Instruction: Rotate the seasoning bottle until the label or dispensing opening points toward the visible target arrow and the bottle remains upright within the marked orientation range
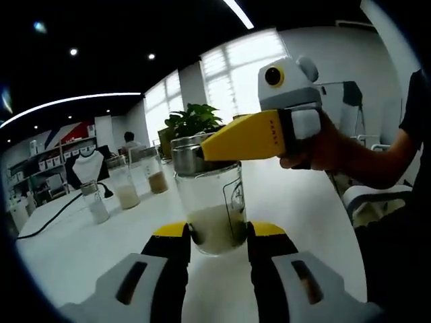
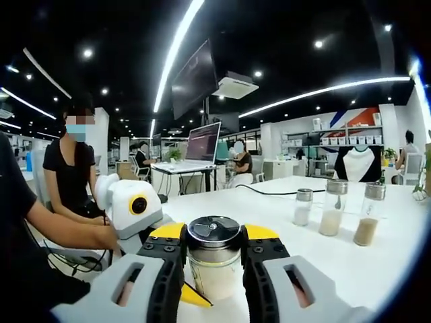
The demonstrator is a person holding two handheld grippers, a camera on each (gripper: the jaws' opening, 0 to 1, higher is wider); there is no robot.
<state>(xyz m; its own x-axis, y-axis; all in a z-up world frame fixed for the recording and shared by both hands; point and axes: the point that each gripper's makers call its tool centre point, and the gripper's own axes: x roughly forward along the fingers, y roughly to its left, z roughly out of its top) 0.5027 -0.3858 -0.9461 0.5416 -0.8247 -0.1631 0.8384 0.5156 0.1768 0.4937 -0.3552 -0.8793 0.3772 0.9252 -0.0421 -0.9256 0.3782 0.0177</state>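
Observation:
A clear glass seasoning bottle [image 1: 215,202] with white powder in its lower part stands upright on the white table [image 1: 81,249]. My left gripper [image 1: 217,232] is shut on the bottle's base, one yellow-tipped black jaw on each side. From the right, my right gripper [image 1: 202,149] reaches in with its yellow jaws at the bottle's metal lid [image 1: 183,156]. In the right gripper view the round lid [image 2: 213,232] sits clamped between the right gripper [image 2: 214,243], with the glass [image 2: 215,277] below it. The left gripper [image 2: 190,296] shows low at the left there.
Three more glass bottles [image 2: 303,205] [image 2: 332,205] [image 2: 369,222] stand in a row further along the table, also seen as bottles [image 1: 124,185]. A black cable [image 1: 54,215] crosses the table. A potted plant [image 1: 192,121] stands behind; a laptop [image 2: 202,142] and seated people are beyond.

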